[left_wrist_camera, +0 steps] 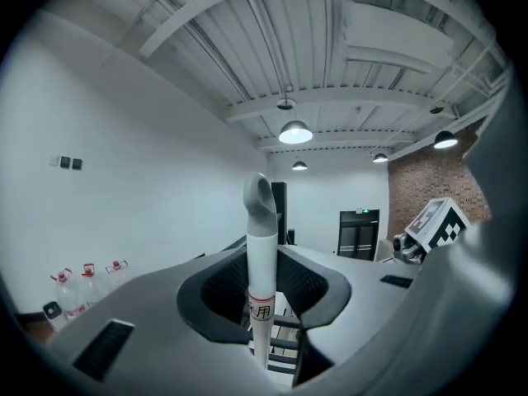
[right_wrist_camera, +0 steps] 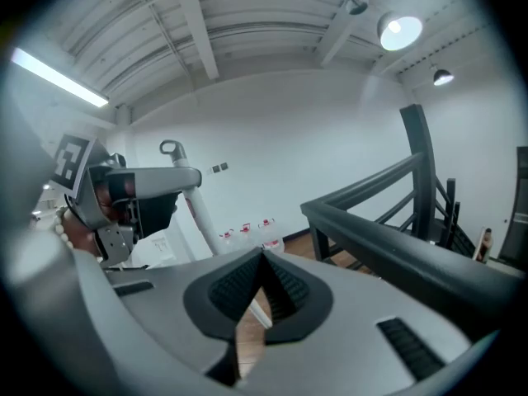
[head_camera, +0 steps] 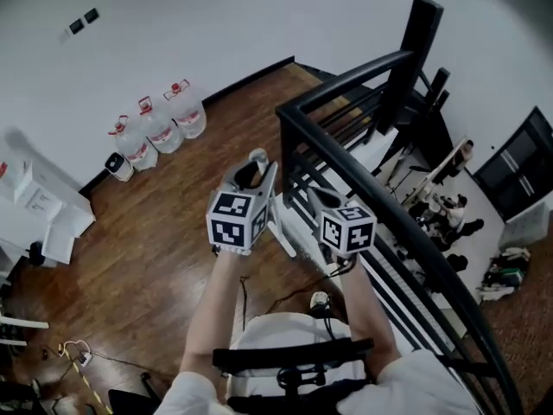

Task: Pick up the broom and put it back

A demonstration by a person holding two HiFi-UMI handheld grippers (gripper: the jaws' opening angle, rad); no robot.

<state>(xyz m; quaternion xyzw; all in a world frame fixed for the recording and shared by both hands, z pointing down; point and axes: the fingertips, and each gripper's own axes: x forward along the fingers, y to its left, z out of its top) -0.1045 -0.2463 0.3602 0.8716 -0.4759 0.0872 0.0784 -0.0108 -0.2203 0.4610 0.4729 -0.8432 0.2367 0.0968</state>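
- Closest in, left tongs [left_wrist_camera: 264, 299] clenched on the broom [left_wrist_camera: 261, 221]: white handle upright between the pads, grey hooked cap on top.
- Right tongs [right_wrist_camera: 264, 258] clenched tip to tip, handle crossing just behind; contact impossible to tell.
- Broom's lower end hard to follow past marker cubes and arms in head view.
- Handle's slant down from left tongs clear only in right gripper view.
- Beyond: black railing [right_wrist_camera: 396, 250], wood floor [head_camera: 155, 223], water bottles [head_camera: 158, 130] against white wall [head_camera: 216, 24].
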